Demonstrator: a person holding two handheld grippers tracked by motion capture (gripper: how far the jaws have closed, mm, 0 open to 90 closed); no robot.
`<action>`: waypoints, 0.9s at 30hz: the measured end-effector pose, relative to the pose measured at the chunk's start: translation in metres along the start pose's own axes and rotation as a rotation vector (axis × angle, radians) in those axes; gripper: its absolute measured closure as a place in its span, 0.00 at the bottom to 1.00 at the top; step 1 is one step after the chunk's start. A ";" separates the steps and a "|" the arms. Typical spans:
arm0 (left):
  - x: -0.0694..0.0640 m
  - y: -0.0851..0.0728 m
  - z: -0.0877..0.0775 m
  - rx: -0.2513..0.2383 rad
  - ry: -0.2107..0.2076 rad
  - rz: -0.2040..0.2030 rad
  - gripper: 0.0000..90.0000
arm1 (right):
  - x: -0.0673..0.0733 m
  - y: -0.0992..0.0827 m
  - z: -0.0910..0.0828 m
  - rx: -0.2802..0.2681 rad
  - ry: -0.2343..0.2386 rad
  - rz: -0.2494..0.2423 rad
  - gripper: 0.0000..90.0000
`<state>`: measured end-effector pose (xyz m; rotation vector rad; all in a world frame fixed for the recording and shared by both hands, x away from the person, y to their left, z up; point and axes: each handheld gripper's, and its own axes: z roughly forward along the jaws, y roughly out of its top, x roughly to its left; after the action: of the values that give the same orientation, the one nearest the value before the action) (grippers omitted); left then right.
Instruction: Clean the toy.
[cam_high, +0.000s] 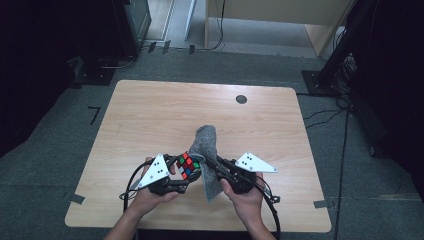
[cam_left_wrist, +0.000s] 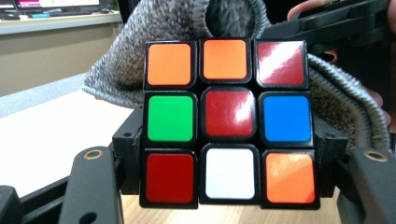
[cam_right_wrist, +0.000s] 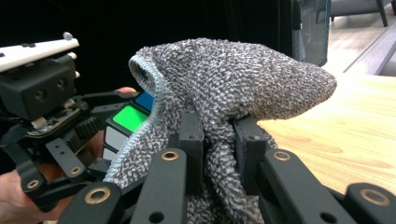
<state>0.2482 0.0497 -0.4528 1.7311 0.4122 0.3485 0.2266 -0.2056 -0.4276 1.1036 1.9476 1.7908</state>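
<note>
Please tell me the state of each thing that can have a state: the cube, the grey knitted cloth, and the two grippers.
Scrambled colour puzzle cube: clamped in the left gripper, lifted off the table, at the cloth's opening.
Grey knitted cloth pouch: pinched, held up, its blue-edged mouth open toward the cube.
Left gripper: shut on the cube.
Right gripper: shut on the cloth.
Light wooden table: bears the cloth's far end.

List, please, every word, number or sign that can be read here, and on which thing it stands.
None can be read.
The cube bears plain colour stickers, no print.
The grey knitted cloth shows no label.
The screens far behind the cube in the left gripper view are too small and blurred to read.
</note>
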 end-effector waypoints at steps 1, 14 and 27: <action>0.000 0.000 0.000 -0.004 -0.001 -0.003 0.37 | -0.001 0.000 0.000 -0.001 0.003 0.006 0.86; 0.000 0.003 -0.004 -0.034 -0.017 -0.033 0.37 | -0.007 -0.011 0.007 0.046 0.045 0.151 0.88; 0.003 0.004 -0.004 -0.017 -0.050 -0.064 0.37 | -0.011 -0.019 0.014 0.108 0.107 0.258 0.89</action>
<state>0.2495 0.0539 -0.4482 1.7026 0.4261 0.2608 0.2367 -0.2025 -0.4509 1.3767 2.0640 1.9285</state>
